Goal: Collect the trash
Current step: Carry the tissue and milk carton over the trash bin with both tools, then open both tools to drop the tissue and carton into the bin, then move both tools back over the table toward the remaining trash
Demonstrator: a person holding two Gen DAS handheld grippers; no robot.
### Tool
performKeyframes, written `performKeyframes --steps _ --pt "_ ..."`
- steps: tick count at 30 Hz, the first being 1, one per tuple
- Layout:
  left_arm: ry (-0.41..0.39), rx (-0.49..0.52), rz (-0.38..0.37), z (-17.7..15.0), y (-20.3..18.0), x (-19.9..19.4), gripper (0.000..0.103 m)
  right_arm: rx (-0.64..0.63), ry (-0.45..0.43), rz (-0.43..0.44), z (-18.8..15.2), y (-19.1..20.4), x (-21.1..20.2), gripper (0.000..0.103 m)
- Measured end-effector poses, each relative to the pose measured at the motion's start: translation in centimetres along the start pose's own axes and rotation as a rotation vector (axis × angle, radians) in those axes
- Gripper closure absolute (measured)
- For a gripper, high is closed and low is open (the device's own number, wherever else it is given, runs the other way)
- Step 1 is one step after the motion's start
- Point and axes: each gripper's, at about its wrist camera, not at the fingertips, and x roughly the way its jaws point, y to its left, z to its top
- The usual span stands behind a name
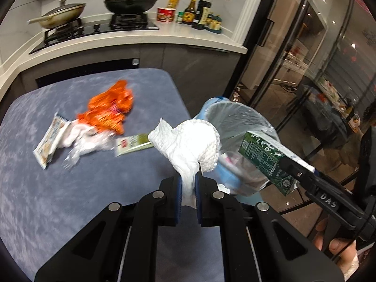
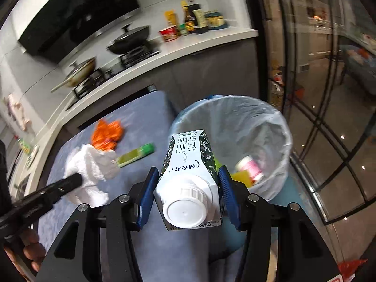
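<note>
— Left gripper (image 1: 188, 185)? Nearly closed, pinching a white paper towel (image 1: 190, 145) beside the lined bin (image 1: 244, 122).

— Right gripper (image 2: 185, 188)? Half open, clamping a milk carton (image 2: 188, 171) before the bin's mouth.

— Around? Orange wrapper (image 1: 110, 108), green packet (image 1: 132, 144), snack packet (image 1: 50, 141) left on the blue table (image 1: 58, 199).

left gripper (image 1: 188, 183): black plastic body, two fingers with blue ribbed pads, round silver screws at the linkage joints
right gripper (image 2: 186, 188): same black frame, blue ribbed pads, silver round screws on the arms
marking: white letters "DAS" on the side of the right gripper's finger
cutouts: triangular holes in the black arms
right hand (image 1: 338, 249): a bit of white sleeve at the wrist
</note>
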Motion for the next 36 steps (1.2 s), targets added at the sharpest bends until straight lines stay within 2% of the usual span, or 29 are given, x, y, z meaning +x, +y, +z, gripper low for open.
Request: performKeyframes --steps 6,11,15,20,21,23,25,28,36 --pt "-0.003 0.081 -0.064 3.3 -4.7 3.2 0.094 0.057 0.016 -0.052 1.9 -4.3 2.0 0.052" --pt "0.031 0.122 -0.113 5.3 -8.2 7.2 0.094 0.076 0.032 -0.073 2.8 -6.3 3.8 0.052" --pt "0.067 0.148 -0.111 5.8 -10.2 10.3 0.094 0.084 0.037 -0.082 3.1 -7.2 4.6 0.052" --pt "0.087 0.164 -0.103 5.7 -11.3 12.4 0.092 0.106 0.046 -0.087 3.3 -8.2 5.6 0.051" --pt "0.085 0.161 -0.095 5.7 -11.4 12.5 0.089 0.108 0.044 -0.089 3.4 -8.3 5.6 0.051" --pt "0.081 0.148 -0.074 5.7 -11.3 12.9 0.066 0.110 0.032 -0.094 3.5 -8.4 5.5 0.051" --pt "0.057 0.140 -0.059 5.7 -11.2 12.6 0.056 0.111 0.017 -0.097 3.7 -8.4 5.2 0.050" --pt "0.034 0.158 -0.041 5.7 -11.3 12.1 0.050 0.111 0.010 -0.092 3.8 -8.2 4.9 0.049" --pt "0.000 0.130 -0.010 5.3 -9.4 9.9 0.044 0.071 -0.008 -0.075 3.6 -6.0 3.9 0.046"
